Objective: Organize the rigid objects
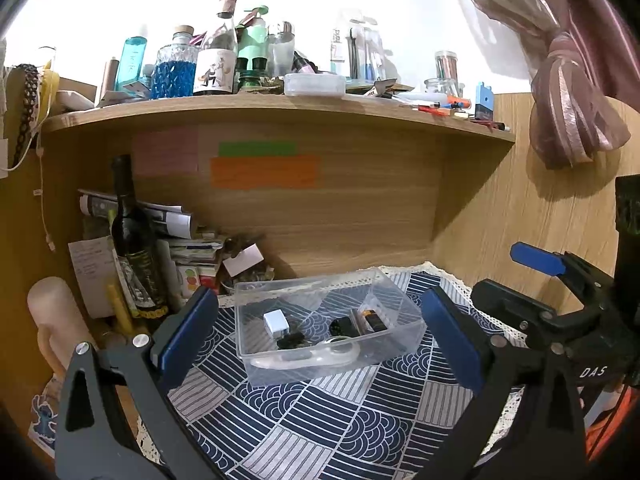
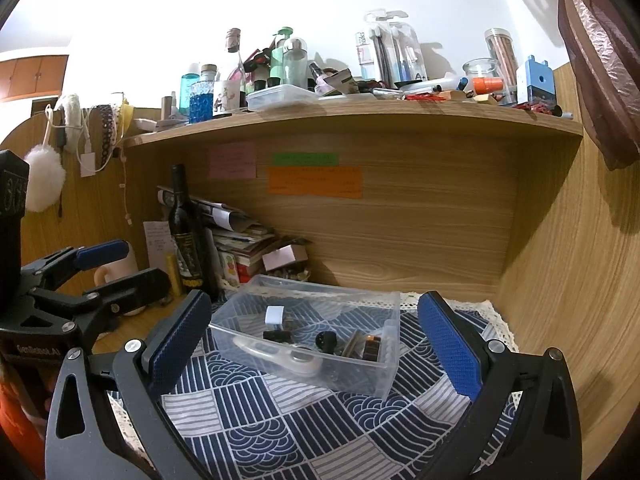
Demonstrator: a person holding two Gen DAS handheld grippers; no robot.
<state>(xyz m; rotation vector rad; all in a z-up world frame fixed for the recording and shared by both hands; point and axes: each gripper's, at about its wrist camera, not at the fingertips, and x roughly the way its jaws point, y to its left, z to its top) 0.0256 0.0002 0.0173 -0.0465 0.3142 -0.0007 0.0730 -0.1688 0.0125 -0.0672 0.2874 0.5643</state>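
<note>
Wooden desk nook, patterned cloth | clear bin holds small items | left tool wide | right tool wide

A clear plastic bin sits on a blue wave-patterned cloth, framed by the wide-open left gripper (nothing between its blue pads). Inside lie a white cube, small black pieces and a clear utensil. The right gripper hovers alongside, open.
</note>
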